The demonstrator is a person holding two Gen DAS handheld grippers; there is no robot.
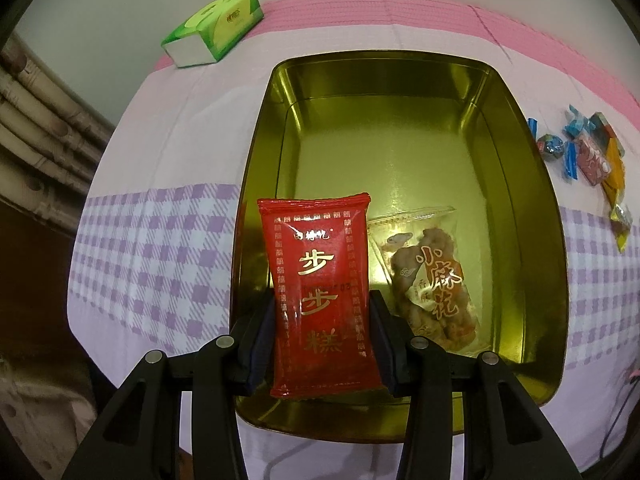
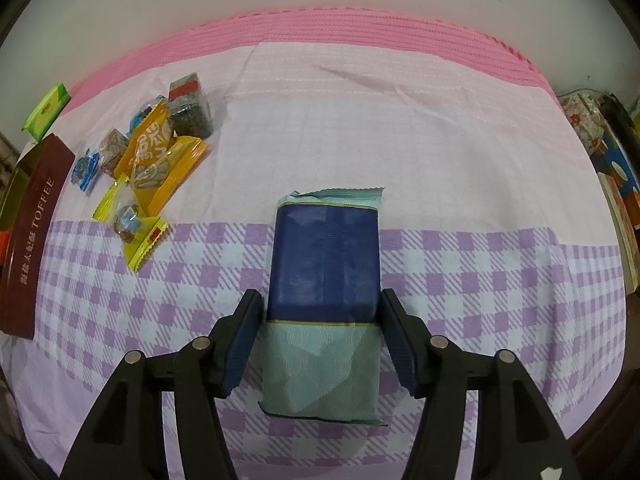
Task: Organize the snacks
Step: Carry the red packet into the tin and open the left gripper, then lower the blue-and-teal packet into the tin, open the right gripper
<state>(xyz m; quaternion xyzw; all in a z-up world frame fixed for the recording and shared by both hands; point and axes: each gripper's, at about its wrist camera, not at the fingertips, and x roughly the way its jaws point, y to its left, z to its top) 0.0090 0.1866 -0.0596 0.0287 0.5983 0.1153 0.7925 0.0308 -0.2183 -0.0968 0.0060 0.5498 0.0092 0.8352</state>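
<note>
My left gripper [image 1: 322, 300] is shut on a red snack packet [image 1: 316, 264] with gold lettering, holding it upright over the near left part of an open gold tin [image 1: 548, 200]. Inside the tin lies a clear bag of fried dough twists [image 1: 428, 276]. In the right wrist view, a dark blue and teal packet [image 2: 324, 264] lies flat on the checked cloth between the fingers of my right gripper [image 2: 321, 299]. A small gap shows on each side of it, so the gripper is open.
A pile of small wrapped snacks [image 2: 152, 152] lies on the cloth between tin and right gripper, also visible as the snack pile [image 1: 588, 156]. The tin's brown TOFFEE side [image 2: 36, 232] is at far left. A green tissue pack [image 1: 214, 28] sits behind the tin. Stacked items [image 2: 612, 168] edge the right.
</note>
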